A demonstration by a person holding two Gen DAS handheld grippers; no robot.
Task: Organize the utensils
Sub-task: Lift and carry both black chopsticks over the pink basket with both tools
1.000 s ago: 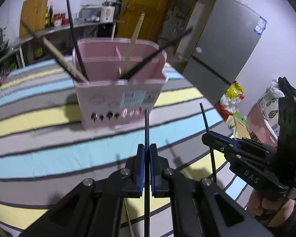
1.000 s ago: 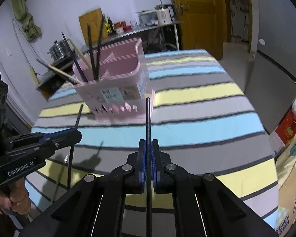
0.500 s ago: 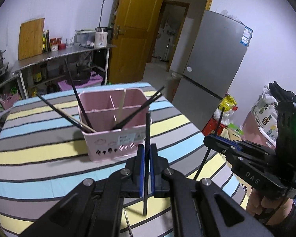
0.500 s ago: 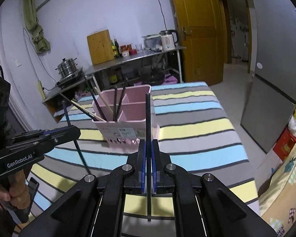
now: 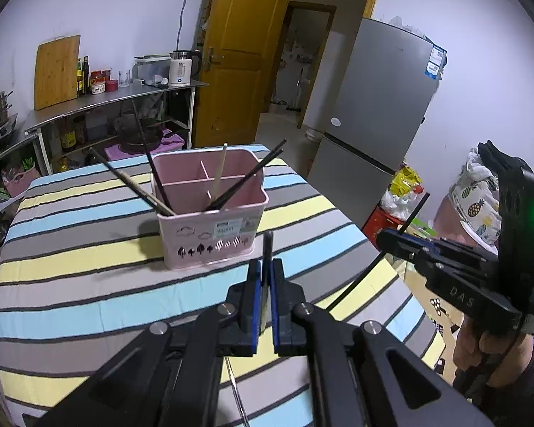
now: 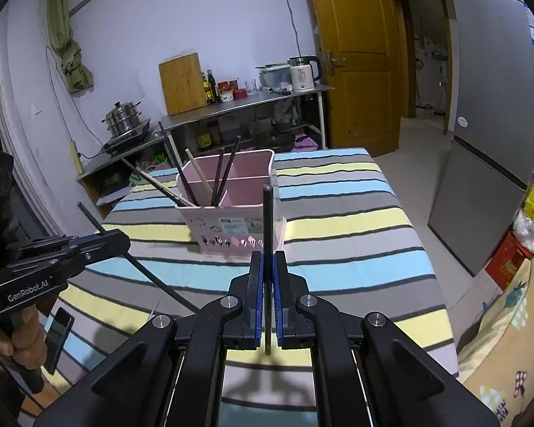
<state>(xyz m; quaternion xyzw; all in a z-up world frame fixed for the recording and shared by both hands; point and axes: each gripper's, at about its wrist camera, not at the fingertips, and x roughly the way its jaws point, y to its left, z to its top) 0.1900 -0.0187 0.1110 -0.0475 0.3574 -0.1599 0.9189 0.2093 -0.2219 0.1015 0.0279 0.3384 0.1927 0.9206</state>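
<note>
The left tool [image 5: 265,295] is clamped on a black chopstick [image 5: 267,259] that stands nearly upright between its blue pads, its tip reaching up in front of the pink utensil holder [image 5: 210,238]. The right tool [image 6: 267,299] is likewise closed on a second black chopstick [image 6: 267,235], held upright, with its top level with the holder's rim in that view. Both tools hover above the striped tabletop [image 5: 89,277], on the near side of the holder and apart from it.

The holder stands on the tabletop and has inner dividers; several black chopsticks [image 5: 245,178] and pale wooden ones [image 5: 219,172] lean out of its compartments (which compartment each sits in is hard to tell). From the right wrist view, the left tool's chopstick slants across the stripes. A thin metal piece [image 5: 236,391] lies on the tabletop under the left tool.
</note>
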